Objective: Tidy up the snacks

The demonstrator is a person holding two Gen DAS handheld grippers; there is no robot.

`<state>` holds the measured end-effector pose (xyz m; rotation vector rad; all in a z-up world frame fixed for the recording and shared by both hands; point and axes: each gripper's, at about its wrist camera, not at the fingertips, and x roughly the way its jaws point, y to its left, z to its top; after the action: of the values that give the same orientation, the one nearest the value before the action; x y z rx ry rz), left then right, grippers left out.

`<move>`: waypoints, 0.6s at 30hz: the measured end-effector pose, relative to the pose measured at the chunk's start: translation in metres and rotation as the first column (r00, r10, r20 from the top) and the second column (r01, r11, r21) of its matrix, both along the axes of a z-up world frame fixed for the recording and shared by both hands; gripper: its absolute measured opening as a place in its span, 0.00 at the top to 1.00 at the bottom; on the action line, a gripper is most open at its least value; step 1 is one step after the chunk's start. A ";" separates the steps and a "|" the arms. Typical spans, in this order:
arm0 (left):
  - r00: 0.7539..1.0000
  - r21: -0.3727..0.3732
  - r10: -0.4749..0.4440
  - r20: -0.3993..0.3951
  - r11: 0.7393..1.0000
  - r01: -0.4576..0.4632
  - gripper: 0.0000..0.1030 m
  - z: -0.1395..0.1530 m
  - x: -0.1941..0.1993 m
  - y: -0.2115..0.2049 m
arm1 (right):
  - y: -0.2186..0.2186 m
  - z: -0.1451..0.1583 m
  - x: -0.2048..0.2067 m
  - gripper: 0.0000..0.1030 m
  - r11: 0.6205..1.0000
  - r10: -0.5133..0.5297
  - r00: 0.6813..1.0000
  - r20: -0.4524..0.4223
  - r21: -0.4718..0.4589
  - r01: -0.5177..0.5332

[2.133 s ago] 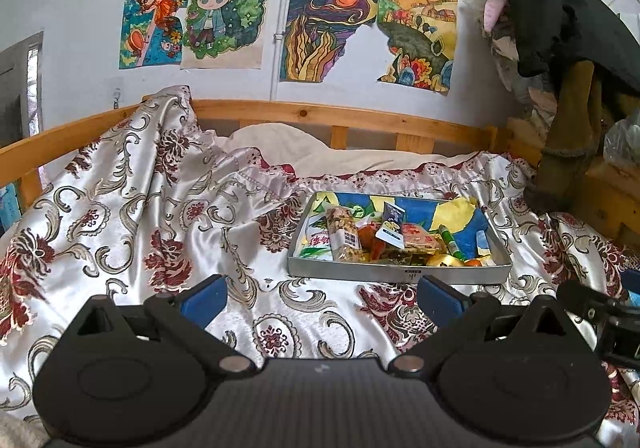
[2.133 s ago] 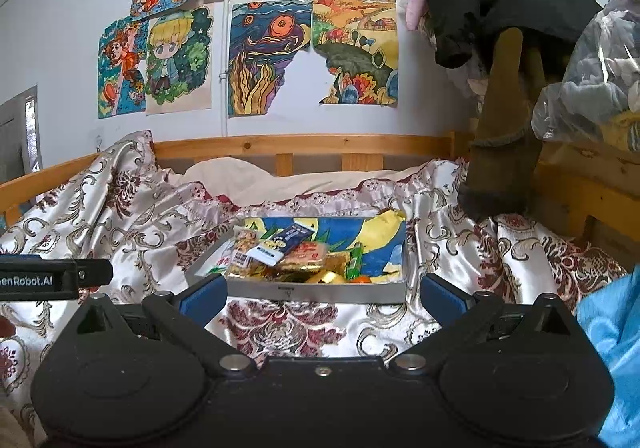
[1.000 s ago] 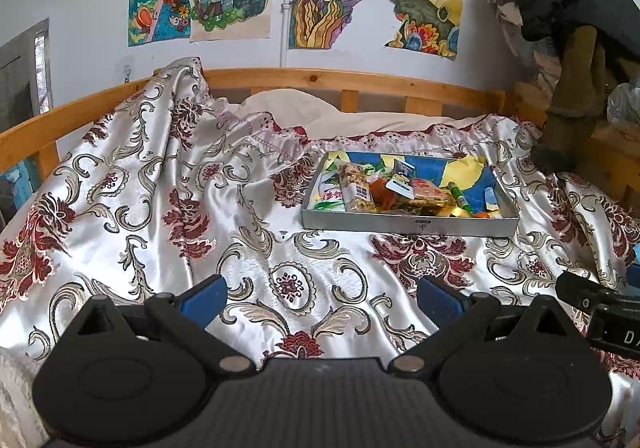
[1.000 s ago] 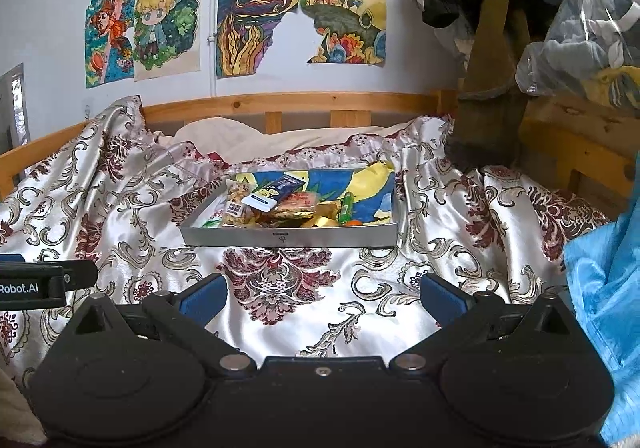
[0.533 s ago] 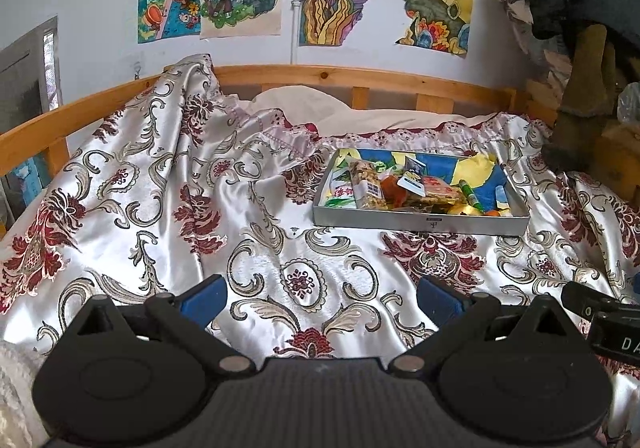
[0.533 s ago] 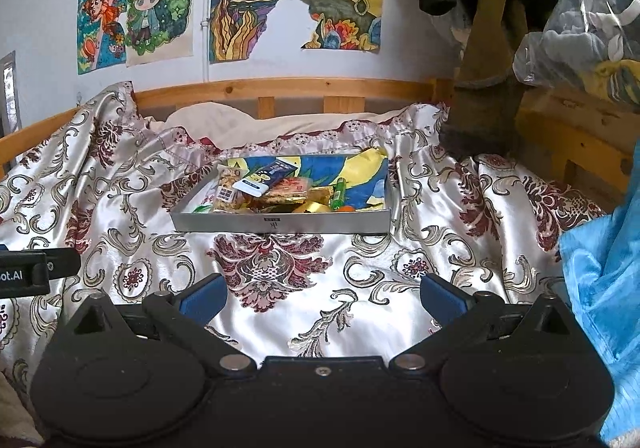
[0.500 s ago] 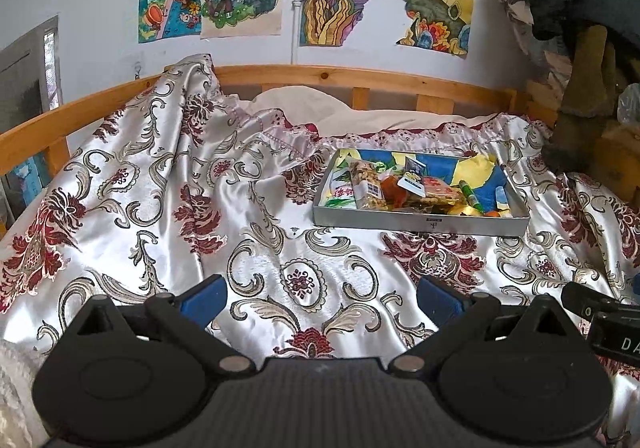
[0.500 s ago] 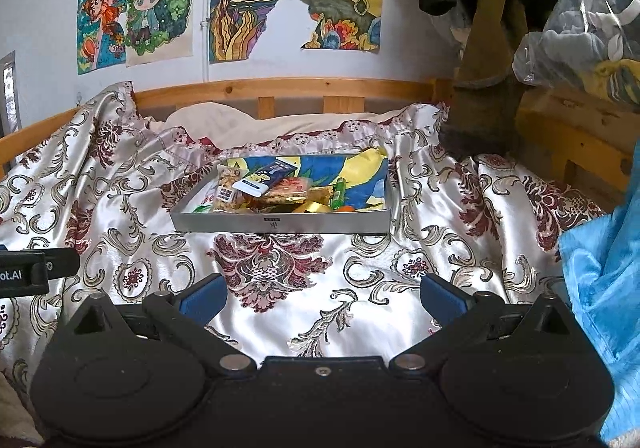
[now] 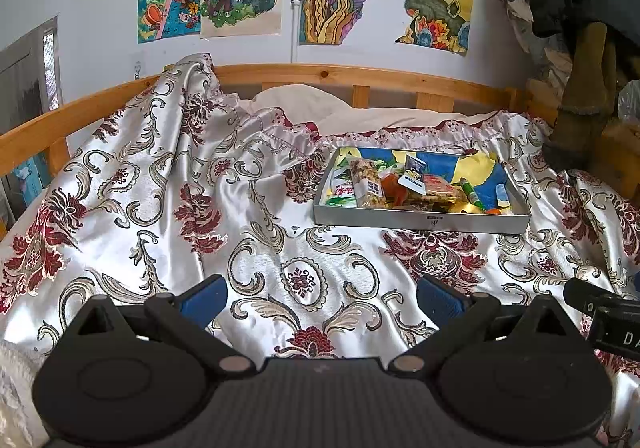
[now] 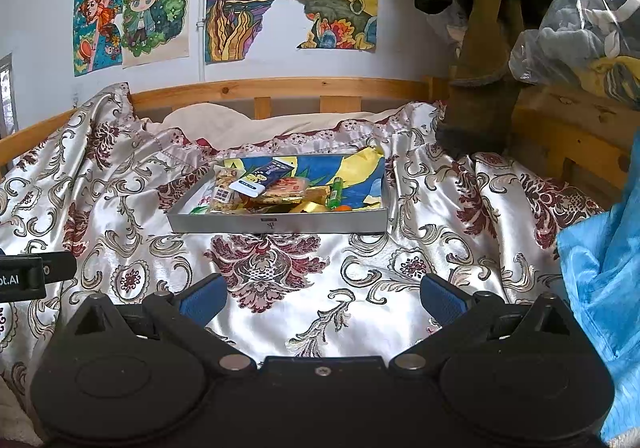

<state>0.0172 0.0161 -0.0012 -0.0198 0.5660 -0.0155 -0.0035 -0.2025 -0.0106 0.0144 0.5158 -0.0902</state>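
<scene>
A shallow grey box [image 9: 420,223] [image 10: 276,226] lined with a blue and yellow picture lies on the patterned bed cover, holding several packaged snacks piled toward its left half. A dark blue packet [image 10: 262,175] rests on top of the pile, and a green tube [image 9: 471,195] lies by the right side. My left gripper [image 9: 322,298] is open, low over the cover, well short of the box and to its left. My right gripper [image 10: 322,298] is open too, hovering straight in front of the box, with nothing between its fingers.
The silver and maroon cover [image 9: 168,199] is creased and climbs over the wooden bed rail [image 9: 360,77] at the back left. Drawings hang on the wall. Dark clothing and a brown boot [image 10: 480,59] stand at the right, with a blue cloth [image 10: 600,288] near my right gripper.
Both grippers have drawn back from the box and tilted down, so more of the cover shows in front of it. They stay open. The snacks have not moved.
</scene>
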 end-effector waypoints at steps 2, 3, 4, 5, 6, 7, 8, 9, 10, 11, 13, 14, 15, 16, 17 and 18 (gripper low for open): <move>1.000 0.000 -0.001 0.000 1.000 0.001 0.00 0.000 0.000 0.000 | 0.000 0.000 0.000 0.01 1.000 0.001 1.000 0.000 -0.001 -0.001; 1.000 0.000 -0.001 0.000 1.000 0.001 0.00 0.000 0.000 0.000 | 0.000 0.000 0.000 0.01 1.000 0.000 1.000 0.000 0.000 0.000; 1.000 0.001 0.000 -0.001 1.000 0.000 0.00 0.000 0.000 0.000 | 0.000 0.000 0.000 0.01 1.000 0.001 1.000 0.000 0.000 -0.001; 1.000 0.002 -0.001 -0.002 1.000 0.001 0.00 0.000 0.000 0.000 | 0.000 0.000 0.000 0.01 1.000 0.000 1.000 0.001 0.000 0.000; 1.000 0.002 -0.002 -0.003 1.000 0.002 0.00 -0.001 0.000 0.000 | -0.001 0.000 0.000 0.01 1.000 -0.002 1.000 0.001 0.001 0.002; 1.000 0.003 -0.002 -0.004 1.000 0.002 0.00 -0.001 0.000 0.000 | -0.001 0.000 0.000 0.01 1.000 -0.003 1.000 0.001 0.001 0.003; 1.000 0.003 -0.002 -0.004 1.000 0.002 0.00 -0.001 0.000 -0.001 | -0.001 0.000 0.000 0.01 1.000 -0.003 1.000 0.000 0.001 0.003; 1.000 0.003 -0.002 -0.006 1.000 0.002 0.00 -0.001 0.001 0.000 | -0.001 0.000 0.000 0.01 1.000 -0.002 1.000 0.001 0.001 0.002; 1.000 0.003 -0.003 -0.008 1.000 0.003 0.00 -0.002 0.001 -0.001 | -0.001 0.000 0.000 0.01 1.000 -0.002 1.000 0.001 0.001 0.002; 1.000 0.003 -0.003 -0.010 1.000 0.003 0.00 -0.002 0.001 -0.001 | -0.001 0.000 0.000 0.01 1.000 -0.002 1.000 0.001 0.001 0.002; 1.000 0.003 -0.005 -0.012 1.000 0.005 0.00 -0.002 0.001 -0.001 | -0.001 0.000 0.000 0.01 1.000 -0.002 1.000 0.000 0.001 0.002; 1.000 0.004 -0.006 -0.012 1.000 0.006 0.00 -0.002 0.001 -0.001 | -0.001 0.000 0.000 0.01 1.000 -0.003 1.000 0.000 0.001 0.003; 1.000 0.004 -0.005 -0.012 1.000 0.005 0.00 -0.002 0.001 -0.001 | -0.001 0.000 0.000 0.01 1.000 -0.002 1.000 0.000 0.001 0.002; 1.000 0.004 -0.005 -0.013 1.000 0.005 0.00 -0.002 0.001 -0.001 | -0.001 0.000 0.000 0.01 1.000 -0.002 1.000 0.001 0.000 0.002; 1.000 0.003 -0.005 -0.013 1.000 0.005 0.00 -0.002 0.001 -0.001 | -0.001 0.000 0.000 0.01 1.000 -0.002 1.000 0.001 0.000 0.002; 1.000 0.003 -0.005 -0.013 1.000 0.005 0.00 -0.002 0.001 -0.001 | -0.001 0.000 0.000 0.01 1.000 -0.002 1.000 0.001 -0.001 0.002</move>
<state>0.0183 0.0148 -0.0034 -0.0154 0.5787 -0.0195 -0.0033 -0.2037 -0.0105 0.0143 0.5152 -0.0919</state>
